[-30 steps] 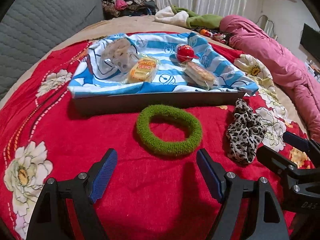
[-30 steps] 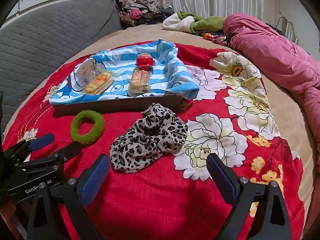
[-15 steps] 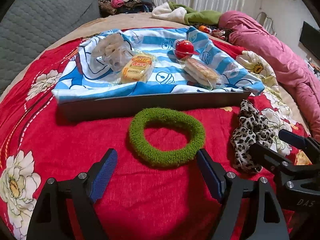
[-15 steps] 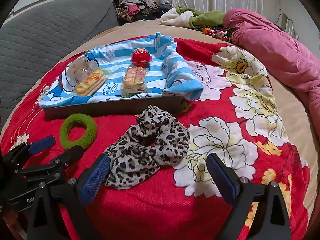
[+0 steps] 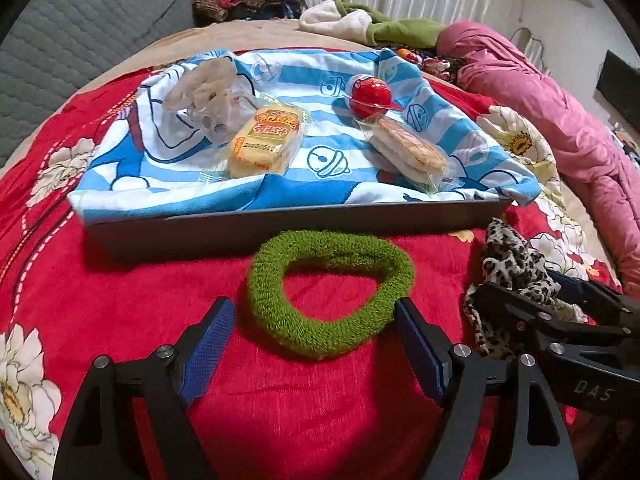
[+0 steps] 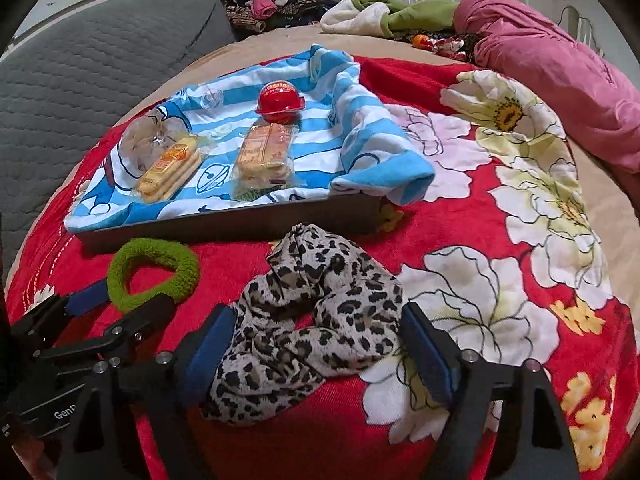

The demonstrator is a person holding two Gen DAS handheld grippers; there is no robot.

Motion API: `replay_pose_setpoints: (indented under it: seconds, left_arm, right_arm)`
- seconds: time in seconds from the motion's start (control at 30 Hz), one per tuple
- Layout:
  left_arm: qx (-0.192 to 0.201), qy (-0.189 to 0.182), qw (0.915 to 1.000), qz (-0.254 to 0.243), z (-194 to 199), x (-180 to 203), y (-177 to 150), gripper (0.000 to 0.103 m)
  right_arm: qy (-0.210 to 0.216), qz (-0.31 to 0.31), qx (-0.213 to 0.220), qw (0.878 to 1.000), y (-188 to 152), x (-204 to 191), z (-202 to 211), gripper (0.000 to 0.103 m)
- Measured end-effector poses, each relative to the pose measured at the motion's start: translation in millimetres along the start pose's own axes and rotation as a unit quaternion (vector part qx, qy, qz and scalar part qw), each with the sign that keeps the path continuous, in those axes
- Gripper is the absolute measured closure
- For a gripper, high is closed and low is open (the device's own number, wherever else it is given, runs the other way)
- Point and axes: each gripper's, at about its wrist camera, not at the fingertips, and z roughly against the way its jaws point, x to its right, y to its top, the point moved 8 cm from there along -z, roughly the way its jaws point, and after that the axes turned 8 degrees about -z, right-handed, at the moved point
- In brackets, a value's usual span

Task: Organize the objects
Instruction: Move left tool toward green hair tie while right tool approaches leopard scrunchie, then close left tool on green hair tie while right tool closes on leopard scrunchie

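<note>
Green hair tie [image 5: 330,290]: laid flat on the red blanket [image 5: 120,288], just in front of the tray [image 5: 280,224]; judged light, soft and springy, best pinched across one side of the ring.
Leopard scrunchie [image 6: 316,320]: bunched on the blanket beside the green tie; judged light and floppy, best taken at its thick middle fold.
Left gripper [image 5: 316,344]: held open, the ring's near edge between the blue pads, one pad touching it.
Right gripper [image 6: 320,344]: held open, both pads against the scrunchie's sides, not yet squeezed.
Tray: lined with a blue striped towel [image 5: 280,80]; wrapped snacks [image 5: 266,142] and a red capsule [image 5: 370,96] are kept on it.
Writing: "GenR" and "DAS" are partly read on the grippers; the snack print is not legible.
</note>
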Motion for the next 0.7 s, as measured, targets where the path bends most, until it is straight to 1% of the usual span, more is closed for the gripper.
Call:
replay_pose_setpoints:
  seconds: [0.03, 0.1, 0.2, 0.27, 0.33, 0.37, 0.4, 0.43, 0.47, 0.53, 0.57, 0.63, 0.7]
  left_arm:
    - [0.0, -0.002, 1.0, 0.002, -1, -1, 1, 0.021]
    - [0.002, -0.006, 1.0, 0.003, -2, -1, 2, 0.021]
    - [0.002, -0.017, 0.9998, 0.004, -3, 1, 4, 0.03]
    - [0.002, -0.022, 0.9998, 0.004, -3, 2, 4, 0.034]
    - [0.002, -0.027, 0.9996, 0.005, -4, 3, 5, 0.048]
    - [0.003, -0.028, 0.9996, 0.007, -3, 3, 5, 0.05]
    - [0.003, -0.029, 0.9995, 0.007, -3, 3, 6, 0.056]
    - [0.003, -0.034, 0.9994, 0.008, -4, 4, 6, 0.063]
    - [0.002, -0.042, 0.9991, 0.011, -4, 5, 6, 0.067]
    - [0.001, -0.057, 0.9982, 0.02, -4, 7, 5, 0.085]
    - [0.0, -0.069, 0.9972, 0.026, -3, 8, 5, 0.087]
    - [0.001, -0.069, 0.9974, 0.023, -2, 10, 4, 0.088]
    - [0.003, -0.071, 0.9972, 0.024, 0, 11, 4, 0.089]
  right_arm:
    - [0.001, 0.002, -0.001, 1.0, 0, -1, -1, 0.026]
    - [0.003, 0.007, -0.003, 1.0, 1, -4, -4, 0.034]
    - [0.007, 0.014, -0.004, 1.0, 1, -8, -5, 0.042]
    - [0.011, 0.017, -0.006, 1.0, 0, -9, -7, 0.046]
    - [0.015, 0.023, -0.01, 1.0, -1, -11, -7, 0.049]
    - [0.017, 0.024, -0.011, 1.0, -1, -12, -7, 0.051]
    - [0.02, 0.024, -0.013, 0.999, -2, -12, -7, 0.053]
    - [0.021, 0.024, -0.014, 0.999, -2, -12, -8, 0.054]
    - [0.021, 0.025, -0.013, 0.999, -3, -13, -7, 0.056]
    - [0.023, 0.026, -0.013, 0.999, -3, -14, -7, 0.059]
    - [0.024, 0.028, -0.012, 0.999, -4, -14, -6, 0.062]
    - [0.031, 0.03, -0.01, 0.999, -4, -16, -5, 0.068]
    - [0.034, 0.03, -0.007, 0.999, -4, -16, -4, 0.076]
